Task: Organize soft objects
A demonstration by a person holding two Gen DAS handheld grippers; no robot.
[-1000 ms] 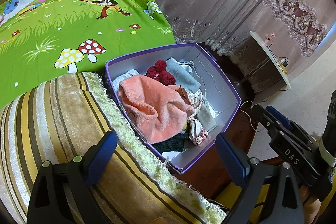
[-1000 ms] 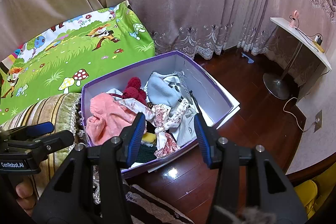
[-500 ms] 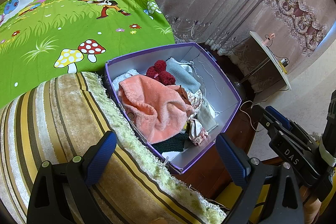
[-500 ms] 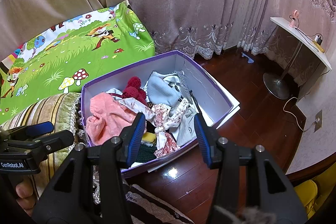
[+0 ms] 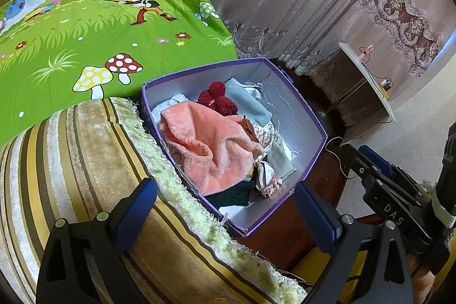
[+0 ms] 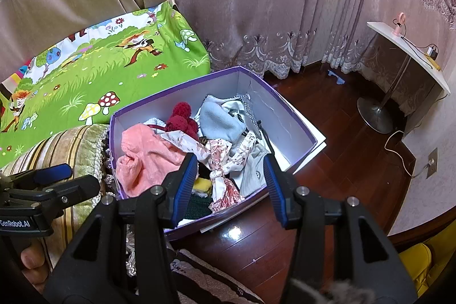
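Note:
A purple-rimmed box (image 5: 302, 110) (image 6: 287, 118) on the floor holds a heap of soft things: a peach fleece cloth (image 5: 211, 144) (image 6: 145, 155), a dark red pompom piece (image 5: 218, 99) (image 6: 182, 118), a pale blue cloth (image 5: 248, 101) (image 6: 219, 118) and a floral knotted fabric (image 6: 219, 161). My left gripper (image 5: 225, 215) hovers over the striped cushion's edge beside the box, open and empty. My right gripper (image 6: 230, 184) hangs above the near end of the box, open, with nothing between its fingers.
A striped fringed cushion (image 5: 74, 161) (image 6: 65, 144) lies left of the box. Behind it spreads a green cartoon sheet (image 5: 94, 36) (image 6: 94, 70). Curtains (image 6: 256, 4) hang at the back. A white stand table (image 6: 410, 53) and a cable stand on the wooden floor (image 6: 342, 147) at right.

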